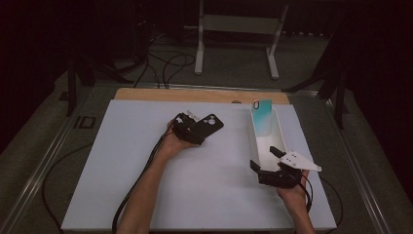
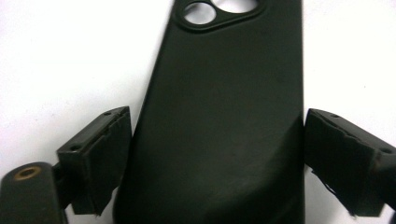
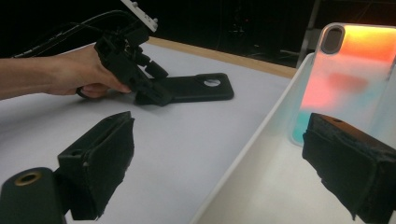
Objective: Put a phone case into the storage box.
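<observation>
Left gripper view: black phone case (image 2: 219,121) between parted fingers (image 2: 100,158).

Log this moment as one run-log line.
left hand-held gripper: jaws straddle black phone case, open | right hand-held gripper: open at white tray wall | gradient case: in tray

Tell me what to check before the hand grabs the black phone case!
1. Black phone case lies flat on the white table: ok.
2. Case sits between the left gripper jaws: ok.
3. Pads pressing on the case: not ok, small gaps show on both sides.
4. White bin steadied by the right gripper, jaws astride its near wall: ok.
5. Room in the bin beside the colourful phone case: ok.
6. Right gripper clamped tight on the wall: cannot tell.
</observation>
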Demonstrator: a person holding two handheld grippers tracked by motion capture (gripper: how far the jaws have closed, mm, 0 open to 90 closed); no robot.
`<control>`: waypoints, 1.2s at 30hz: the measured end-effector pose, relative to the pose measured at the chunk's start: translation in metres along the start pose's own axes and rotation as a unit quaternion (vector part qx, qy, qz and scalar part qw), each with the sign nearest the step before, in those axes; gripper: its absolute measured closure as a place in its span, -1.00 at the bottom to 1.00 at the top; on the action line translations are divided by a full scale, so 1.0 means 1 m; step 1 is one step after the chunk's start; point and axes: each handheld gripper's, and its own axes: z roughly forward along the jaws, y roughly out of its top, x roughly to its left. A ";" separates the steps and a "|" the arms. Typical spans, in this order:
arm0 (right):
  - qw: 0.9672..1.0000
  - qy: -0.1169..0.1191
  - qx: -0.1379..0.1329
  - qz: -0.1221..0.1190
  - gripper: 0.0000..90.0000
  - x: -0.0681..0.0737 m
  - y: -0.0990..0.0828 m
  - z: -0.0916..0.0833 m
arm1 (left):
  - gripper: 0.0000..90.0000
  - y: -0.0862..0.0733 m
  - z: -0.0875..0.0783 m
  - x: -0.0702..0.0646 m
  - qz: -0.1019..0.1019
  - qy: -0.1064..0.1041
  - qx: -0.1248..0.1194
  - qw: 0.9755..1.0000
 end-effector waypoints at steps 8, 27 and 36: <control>1.000 0.000 0.000 -0.001 -0.80 0.000 0.001 0.001 | -0.62 0.000 -0.005 -0.002 -0.004 0.007 0.006 1.000; 0.999 0.023 0.003 0.024 -0.79 0.000 0.011 0.007 | -0.61 -0.008 -0.079 -0.008 -0.019 -0.016 -0.109 0.994; 0.996 0.057 -0.004 0.061 -0.79 0.001 0.043 0.019 | -0.62 -0.022 -0.136 -0.032 0.004 -0.038 -0.184 0.982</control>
